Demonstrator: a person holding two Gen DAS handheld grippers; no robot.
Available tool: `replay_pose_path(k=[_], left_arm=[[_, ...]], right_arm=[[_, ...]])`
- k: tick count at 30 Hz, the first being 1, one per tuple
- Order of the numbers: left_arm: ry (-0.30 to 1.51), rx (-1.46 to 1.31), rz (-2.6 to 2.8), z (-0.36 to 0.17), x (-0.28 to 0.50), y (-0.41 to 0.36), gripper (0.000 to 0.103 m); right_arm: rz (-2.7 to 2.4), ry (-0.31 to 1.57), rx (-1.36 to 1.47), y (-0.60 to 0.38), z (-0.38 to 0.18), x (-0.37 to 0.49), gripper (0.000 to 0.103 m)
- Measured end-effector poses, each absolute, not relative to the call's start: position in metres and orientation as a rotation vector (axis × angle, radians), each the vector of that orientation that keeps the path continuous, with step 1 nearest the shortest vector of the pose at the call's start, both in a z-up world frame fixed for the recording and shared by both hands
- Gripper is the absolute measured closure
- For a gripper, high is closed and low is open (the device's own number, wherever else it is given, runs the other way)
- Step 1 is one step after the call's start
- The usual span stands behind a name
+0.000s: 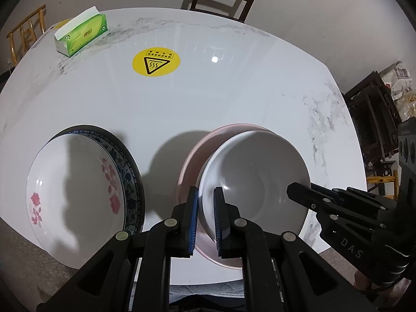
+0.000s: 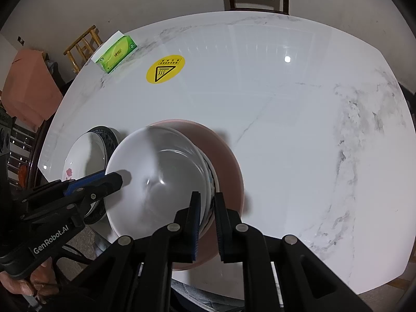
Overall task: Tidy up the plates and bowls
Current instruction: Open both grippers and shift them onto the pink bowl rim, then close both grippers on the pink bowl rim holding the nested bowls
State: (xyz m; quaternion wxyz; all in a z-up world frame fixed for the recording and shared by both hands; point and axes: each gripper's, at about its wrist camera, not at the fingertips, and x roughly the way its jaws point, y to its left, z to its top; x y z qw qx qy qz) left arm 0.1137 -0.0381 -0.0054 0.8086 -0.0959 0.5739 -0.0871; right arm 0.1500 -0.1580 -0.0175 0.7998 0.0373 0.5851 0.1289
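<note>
Both wrist views look down close over the marble surface (image 1: 234,98), sharing the white bowl (image 1: 254,171) from opposite sides.

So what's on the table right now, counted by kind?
Plates: 2, floral plate on blue-rimmed plate
Bowls: 2, white bowl over pink bowl
Tissue boxes: 1, green
Stickers: 1, yellow
Total: 6

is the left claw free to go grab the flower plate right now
Probably not: the left claw is shut on the white bowl rim. The flower plate lies uncovered beside it, so release comes first.
</note>
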Motion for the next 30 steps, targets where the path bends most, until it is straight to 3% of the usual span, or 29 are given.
replay_pose_path(k=[12,30], left_arm=[[1.185,-0.255,-0.199,-0.002,0.110,-0.030,0.074],[1.145,-0.401,-0.148,0.004,0.100,0.014,0.063]], right_arm=[[0.277,1.237,0.128,-0.159,-0.018,0.149,0.083],[0.271,1.155,0.261,-0.181,-0.001,0.133,0.081]])
